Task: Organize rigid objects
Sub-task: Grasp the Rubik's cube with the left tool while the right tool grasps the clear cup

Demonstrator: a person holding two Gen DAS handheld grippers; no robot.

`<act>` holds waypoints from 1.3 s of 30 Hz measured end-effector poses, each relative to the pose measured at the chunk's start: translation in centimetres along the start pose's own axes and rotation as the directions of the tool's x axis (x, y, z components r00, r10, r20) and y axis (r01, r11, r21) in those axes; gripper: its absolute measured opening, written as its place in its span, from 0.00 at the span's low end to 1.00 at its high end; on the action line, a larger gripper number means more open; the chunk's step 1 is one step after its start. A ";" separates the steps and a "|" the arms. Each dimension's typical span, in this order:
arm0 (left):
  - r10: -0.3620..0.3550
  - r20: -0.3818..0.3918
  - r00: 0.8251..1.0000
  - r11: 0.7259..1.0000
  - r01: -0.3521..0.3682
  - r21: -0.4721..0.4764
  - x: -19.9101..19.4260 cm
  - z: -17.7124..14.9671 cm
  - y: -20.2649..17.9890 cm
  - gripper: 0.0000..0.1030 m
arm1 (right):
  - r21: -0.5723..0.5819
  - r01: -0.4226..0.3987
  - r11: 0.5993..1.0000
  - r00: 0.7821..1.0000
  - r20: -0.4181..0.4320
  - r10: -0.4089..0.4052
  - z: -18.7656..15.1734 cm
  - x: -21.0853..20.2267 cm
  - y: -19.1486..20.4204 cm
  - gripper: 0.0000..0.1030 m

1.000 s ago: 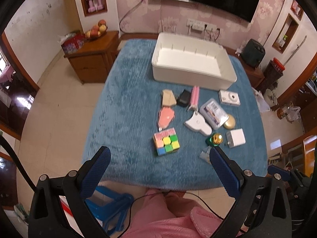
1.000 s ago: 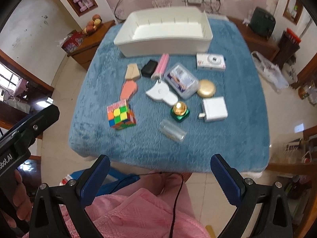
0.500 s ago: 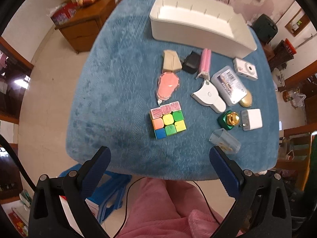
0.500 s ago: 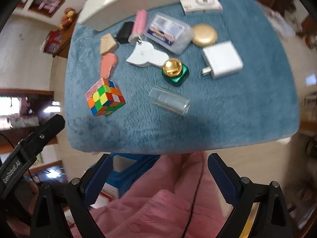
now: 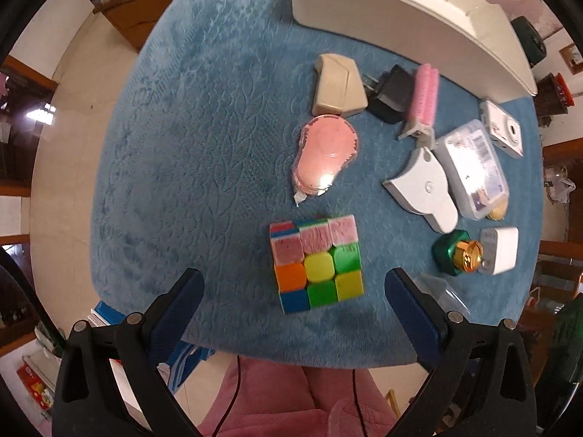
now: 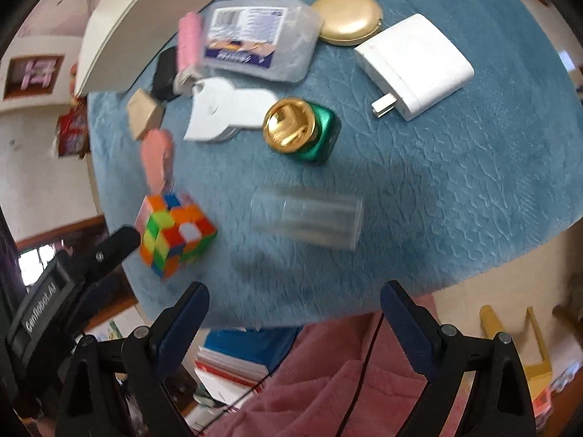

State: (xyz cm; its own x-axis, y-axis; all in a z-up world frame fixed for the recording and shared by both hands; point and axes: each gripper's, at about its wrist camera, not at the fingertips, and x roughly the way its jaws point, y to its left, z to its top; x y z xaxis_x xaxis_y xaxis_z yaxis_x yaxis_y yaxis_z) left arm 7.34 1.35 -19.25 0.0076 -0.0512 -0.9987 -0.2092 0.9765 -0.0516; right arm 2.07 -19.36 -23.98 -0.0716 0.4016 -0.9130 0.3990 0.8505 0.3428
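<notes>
Blue blanket — scrambled cube

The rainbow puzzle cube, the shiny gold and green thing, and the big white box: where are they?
puzzle cube point(image 5: 317, 268), left wrist view, on its yellow centre tile.
gold and green thing point(image 6: 289, 125), right wrist view, on its gold top.
white box point(image 5: 382, 11), left wrist view, on its near outer wall.

Bare blue tabletop is lying open across the frame's left half; cube, pink case and white bin are crowding the right.
</notes>
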 end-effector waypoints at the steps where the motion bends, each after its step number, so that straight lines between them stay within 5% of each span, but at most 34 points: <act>1: 0.000 -0.009 1.000 1.000 0.000 -0.003 0.3 0.2 0.0 0.97 | 0.021 0.006 1.000 1.000 0.002 -0.006 0.3 0.2 -0.1 0.93; 11: -0.019 -0.113 0.993 1.000 0.017 -0.018 3.3 1.8 0.0 0.88 | 0.114 0.109 0.987 0.994 -0.020 -0.108 2.4 2.2 -0.5 0.92; 22: -0.101 -0.213 0.972 0.994 0.090 -0.061 6.6 2.1 1.1 0.61 | 0.141 0.108 0.984 0.994 -0.006 -0.108 4.4 2.3 -0.7 0.66; 39: -0.146 -0.235 0.961 0.989 0.141 -0.039 5.2 1.3 5.4 0.60 | 0.158 0.109 0.981 0.990 0.068 -0.121 -0.9 0.1 0.2 0.64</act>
State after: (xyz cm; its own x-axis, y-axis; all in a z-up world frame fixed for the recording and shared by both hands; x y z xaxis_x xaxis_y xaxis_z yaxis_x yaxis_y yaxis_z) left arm 7.50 6.59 -24.68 -0.1925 -0.2407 -0.9513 -0.2436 0.9508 -0.1913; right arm 1.35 -18.81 -23.81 -0.0567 0.2718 -0.9607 0.5283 0.8247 0.2022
